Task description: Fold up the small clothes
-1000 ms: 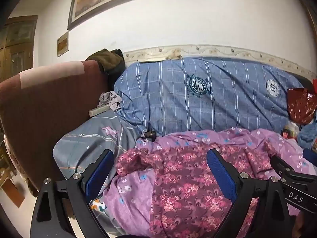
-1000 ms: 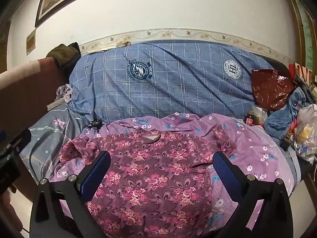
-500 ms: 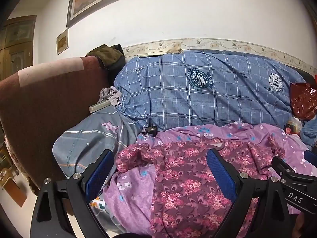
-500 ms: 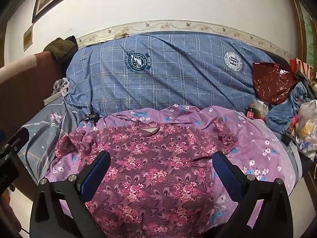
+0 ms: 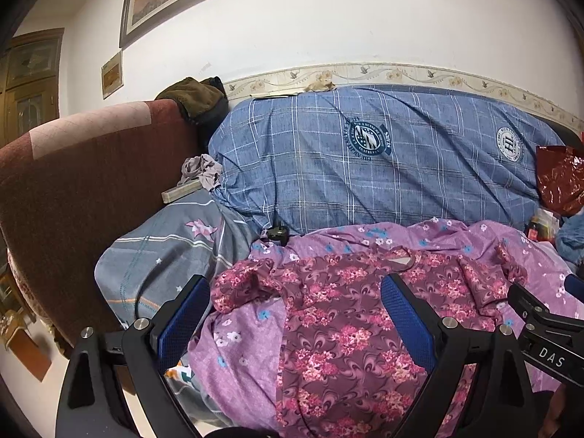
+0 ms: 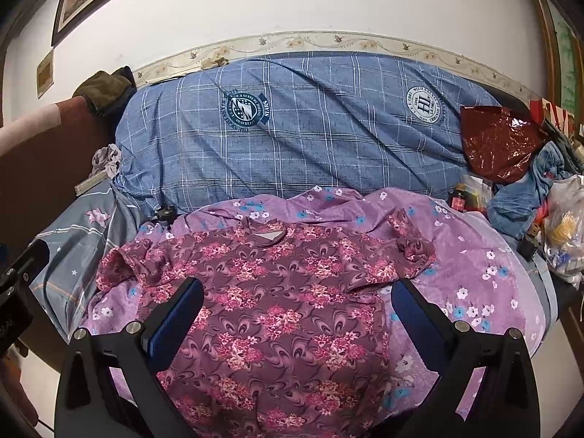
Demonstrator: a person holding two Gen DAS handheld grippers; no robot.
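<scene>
While both tools have drawn back and risen, floral blouse point(image 6: 284, 292) now shows whole, spread flat on lilac bedspread point(image 6: 474, 273), sleeves rumpled; folding not begun; left gripper point(image 5: 292, 310) and right gripper point(image 6: 295, 306) hover above it, jaws wide apart, holding nothing.

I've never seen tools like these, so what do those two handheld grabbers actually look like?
Both match: the left gripper and the right gripper each have black angular frames with silver bolts and two flat fingers faced in textured blue padding. White lettering reading DAS marks the right gripper's black body in the left view.
</scene>
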